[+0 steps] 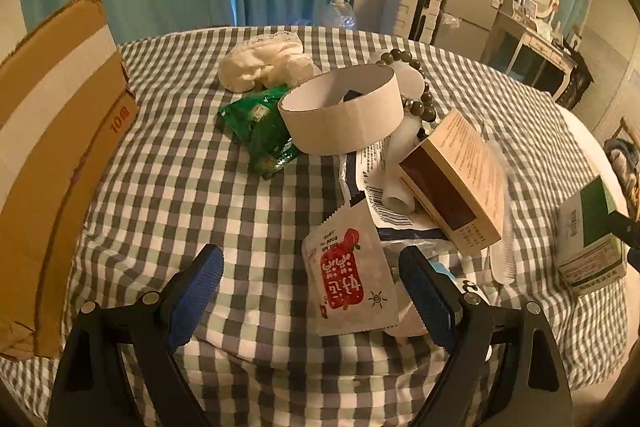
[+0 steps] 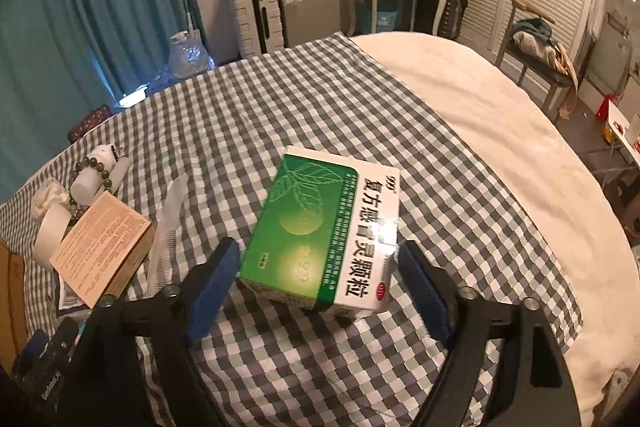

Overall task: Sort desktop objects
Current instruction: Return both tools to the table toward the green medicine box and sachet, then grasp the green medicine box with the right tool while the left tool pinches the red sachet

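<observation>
Right gripper (image 2: 320, 263) sits wide open around the green medicine box (image 2: 326, 231), pads not touching. I'd square up first, then squeeze. Left gripper (image 1: 312, 279) is open too, empty.

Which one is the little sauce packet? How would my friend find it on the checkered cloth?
Start at the big cardboard box at the left of the checkered cloth, then look right, past the green packet, to the near end of the pile. The sauce packet lies flat there. It is the only white one with a red label.
</observation>
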Demonstrator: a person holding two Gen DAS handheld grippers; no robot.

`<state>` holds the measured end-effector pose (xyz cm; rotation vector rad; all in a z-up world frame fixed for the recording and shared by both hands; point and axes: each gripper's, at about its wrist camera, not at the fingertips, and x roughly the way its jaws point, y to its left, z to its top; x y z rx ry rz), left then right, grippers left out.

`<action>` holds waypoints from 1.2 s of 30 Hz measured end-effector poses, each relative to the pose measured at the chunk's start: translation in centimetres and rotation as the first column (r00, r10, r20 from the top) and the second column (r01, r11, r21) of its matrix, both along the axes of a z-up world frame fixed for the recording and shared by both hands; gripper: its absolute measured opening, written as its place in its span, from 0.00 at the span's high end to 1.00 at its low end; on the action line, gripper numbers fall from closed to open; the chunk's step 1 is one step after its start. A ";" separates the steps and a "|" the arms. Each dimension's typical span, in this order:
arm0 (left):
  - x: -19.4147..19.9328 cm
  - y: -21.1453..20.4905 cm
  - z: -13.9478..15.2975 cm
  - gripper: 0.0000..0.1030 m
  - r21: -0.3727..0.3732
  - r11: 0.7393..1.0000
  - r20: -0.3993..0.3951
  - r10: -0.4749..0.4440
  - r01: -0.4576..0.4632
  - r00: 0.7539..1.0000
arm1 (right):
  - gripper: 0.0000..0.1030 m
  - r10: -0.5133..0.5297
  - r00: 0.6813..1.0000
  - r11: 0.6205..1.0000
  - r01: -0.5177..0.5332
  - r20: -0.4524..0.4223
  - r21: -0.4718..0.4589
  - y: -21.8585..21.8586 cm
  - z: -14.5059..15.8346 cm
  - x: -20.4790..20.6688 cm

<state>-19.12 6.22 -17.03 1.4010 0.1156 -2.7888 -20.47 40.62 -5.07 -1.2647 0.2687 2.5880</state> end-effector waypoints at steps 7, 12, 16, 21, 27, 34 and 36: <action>0.1 -0.6 -0.1 0.13 0.029 1.000 0.000 -0.010 0.010 1.000 | 0.17 -0.029 0.997 0.993 0.037 0.073 -0.109 1.6 -2.1 -0.9; 0.4 -0.5 -0.1 0.27 -0.013 0.999 -0.009 -0.030 0.030 1.000 | 0.19 -0.012 0.996 0.989 0.025 0.089 -0.144 1.9 -2.5 -0.9; 0.6 -0.3 -0.3 0.60 -0.052 0.997 0.014 -0.055 0.055 0.998 | 0.22 -0.003 0.996 0.989 0.016 0.092 -0.146 1.7 -2.5 -0.9; 1.2 -1.3 -0.3 0.83 -0.057 0.997 0.020 -0.051 0.052 0.999 | 0.23 -0.002 0.996 0.988 0.016 0.086 -0.156 1.9 -2.5 -0.4; 2.1 -2.2 1.2 0.90 -0.050 0.998 -0.022 -0.046 0.045 0.999 | 0.23 0.014 0.997 0.989 -0.003 0.071 -0.146 1.7 -1.9 0.0; 3.1 -2.3 3.2 0.90 -0.037 0.998 -0.066 -0.060 0.058 0.996 | 0.24 0.060 0.996 0.991 -0.052 0.058 -0.127 1.0 -0.9 0.6; 3.3 -2.4 3.3 0.90 -0.030 0.998 -0.068 -0.059 0.057 0.996 | 0.24 0.073 0.996 0.990 -0.066 0.050 -0.125 0.8 -0.7 1.0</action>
